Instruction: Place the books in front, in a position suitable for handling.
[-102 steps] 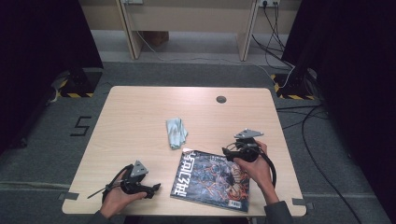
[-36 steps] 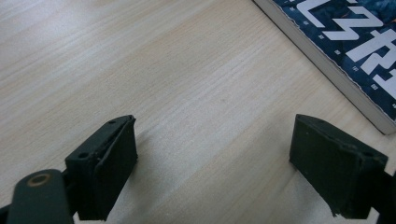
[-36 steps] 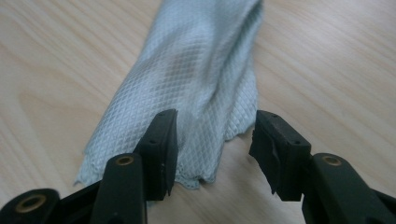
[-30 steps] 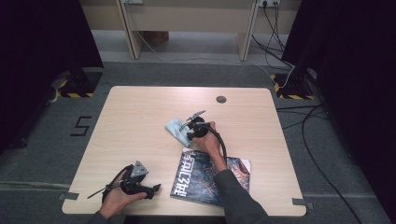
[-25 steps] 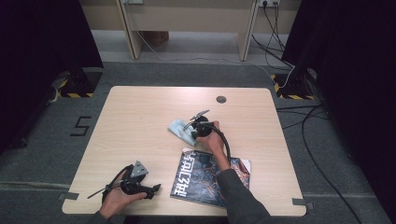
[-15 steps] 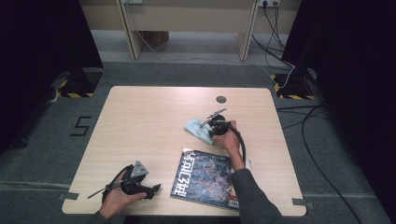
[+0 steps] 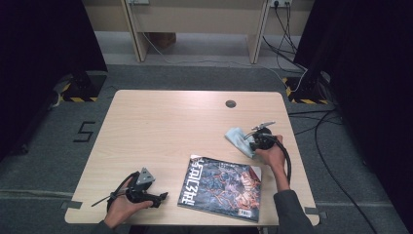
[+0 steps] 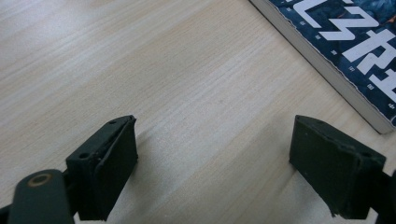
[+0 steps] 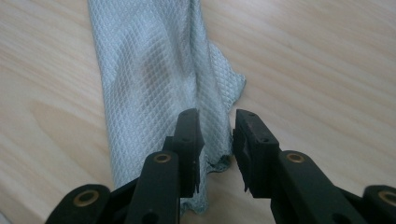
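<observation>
A pale blue-grey waffle-weave cloth (image 7: pixel 237 136) lies on the wooden table (image 7: pixel 165 126), right of centre. My right gripper (image 7: pixel 249 143) is at its right end, held low by a hand. In the right gripper view the jaws (image 9: pixel 217 135) stand narrow with a raised fold of the cloth (image 9: pixel 149 79) pinched between them; they have just been opening slightly. My left gripper (image 7: pixel 160 197) rests near the front left edge, pointing at a magazine (image 7: pixel 221 187). Its jaws (image 8: pixel 212 163) stand wide open over bare wood, with the magazine's corner (image 8: pixel 345 37) beyond.
A round cable hole (image 7: pixel 230 103) sits at the table's far side. Cables trail on the floor to the right of the table. The magazine lies flat at the front, between the two hands.
The right gripper has moved from the table's middle to its right side, dragging the cloth along. The left gripper and the magazine have stayed put.
</observation>
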`<state>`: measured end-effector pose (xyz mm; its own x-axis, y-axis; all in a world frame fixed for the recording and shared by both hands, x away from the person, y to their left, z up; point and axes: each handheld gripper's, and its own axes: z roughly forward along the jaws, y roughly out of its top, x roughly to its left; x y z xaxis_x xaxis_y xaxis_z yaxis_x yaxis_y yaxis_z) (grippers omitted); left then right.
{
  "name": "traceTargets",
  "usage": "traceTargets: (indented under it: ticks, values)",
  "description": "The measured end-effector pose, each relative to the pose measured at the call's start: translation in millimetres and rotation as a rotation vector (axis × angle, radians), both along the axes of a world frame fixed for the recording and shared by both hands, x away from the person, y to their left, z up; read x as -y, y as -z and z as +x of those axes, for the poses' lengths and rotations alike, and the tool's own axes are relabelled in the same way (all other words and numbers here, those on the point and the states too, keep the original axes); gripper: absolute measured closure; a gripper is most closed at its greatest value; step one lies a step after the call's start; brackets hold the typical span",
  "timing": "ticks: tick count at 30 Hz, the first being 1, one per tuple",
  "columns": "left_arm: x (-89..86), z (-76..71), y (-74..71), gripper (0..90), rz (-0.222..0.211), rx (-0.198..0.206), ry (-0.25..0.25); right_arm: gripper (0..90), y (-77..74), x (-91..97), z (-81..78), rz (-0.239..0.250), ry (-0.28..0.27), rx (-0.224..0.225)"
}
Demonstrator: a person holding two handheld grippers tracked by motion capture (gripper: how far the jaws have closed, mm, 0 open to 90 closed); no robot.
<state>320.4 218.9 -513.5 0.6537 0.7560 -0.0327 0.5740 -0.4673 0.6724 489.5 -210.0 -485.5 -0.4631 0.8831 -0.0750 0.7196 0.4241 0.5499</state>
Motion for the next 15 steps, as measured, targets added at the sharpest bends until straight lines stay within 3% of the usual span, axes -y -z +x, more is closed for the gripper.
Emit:
traceTargets:
  ticks: [3,4,7,15]
  values:
    - [-1.1,1.1,-1.3,17.8,-0.011,-0.01,-0.005,69.6,0.7,12.9,-10.3,-0.008,0.019,0.017]
    - [-2.4,2.0,-2.3,19.4,-0.049,-0.018,-0.015,68.9,1.1,17.0,-16.9,-0.029,0.013,0.036]
    - [-3.0,2.4,-3.2,19.8,-0.073,-0.014,-0.024,66.9,1.6,24.1,-26.4,-0.024,0.021,0.045]
    - [1.6,-0.7,-4.9,20.1,-0.08,0.0,-0.002,66.0,1.5,40.1,-43.8,-0.032,0.042,0.047]
